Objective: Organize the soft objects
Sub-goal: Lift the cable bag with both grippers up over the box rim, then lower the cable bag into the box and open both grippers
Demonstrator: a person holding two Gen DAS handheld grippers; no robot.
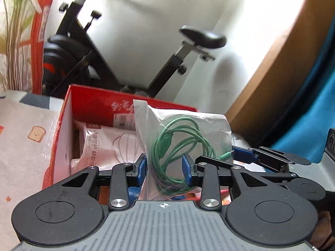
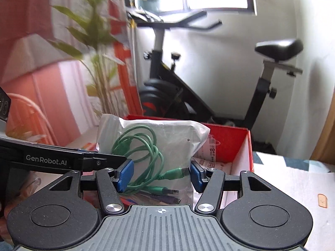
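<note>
A clear plastic bag (image 1: 182, 129) holding a coiled green cable (image 1: 178, 146) hangs above an open red box (image 1: 92, 104). My left gripper (image 1: 165, 168) is shut on the bag's lower part, its blue pads pressing both sides. In the right wrist view, my right gripper (image 2: 161, 175) is shut on the same bag (image 2: 173, 138), with the green plugs (image 2: 178, 172) between its pads. The right gripper (image 1: 234, 156) reaches in from the right in the left wrist view. A white printed soft pack (image 1: 104, 144) lies inside the box (image 2: 230, 140).
A black exercise bike (image 2: 188, 96) stands behind the box against a white wall. A potted plant (image 2: 98, 48) and pink curtain are at the left. A cloth with toast prints (image 1: 27, 142) covers the surface. A brown wooden panel (image 1: 282, 67) and blue fabric (image 1: 309, 125) are at the right.
</note>
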